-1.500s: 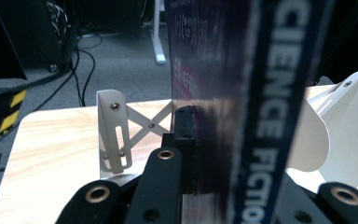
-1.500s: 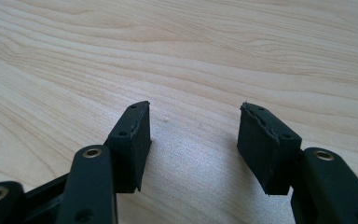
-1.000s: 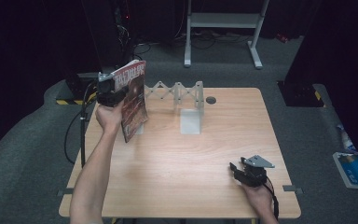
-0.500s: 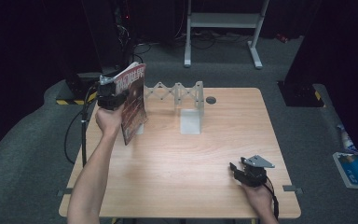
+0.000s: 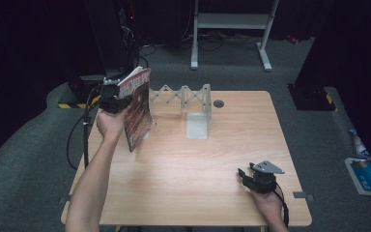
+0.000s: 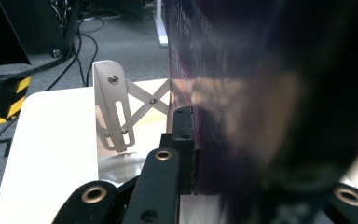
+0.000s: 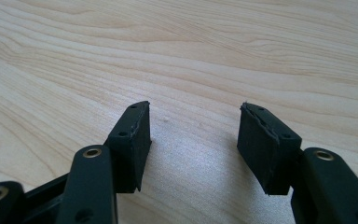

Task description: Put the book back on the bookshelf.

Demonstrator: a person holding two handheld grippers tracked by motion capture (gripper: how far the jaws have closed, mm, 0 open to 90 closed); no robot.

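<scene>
The desk (image 5: 188,159) is evenly lit from above while the surrounding floor at twelve o'clock falls into darkness; in the left gripper view the magazine (image 6: 261,107) blurs badly at three o'clock, with glare across its cover; the right gripper view's wood grain is sharp, with soft shadows.

— What is being handled?
— A thin glossy magazine with a dark reddish-brown cover and pale lettering across its top (image 5: 137,108).

— How does it sit?
— Upright and slightly tilted, raised above the far left part of the light wooden table (image 5: 183,164), its lower corner hanging close over the tabletop.

— What stands near it?
— A silver metal accordion-style rack with crossed struts (image 5: 186,96), just behind and to its right. From the left gripper view the cover (image 6: 242,107) looms close and blurred, the rack's end plate (image 6: 114,112) beside it.
</scene>
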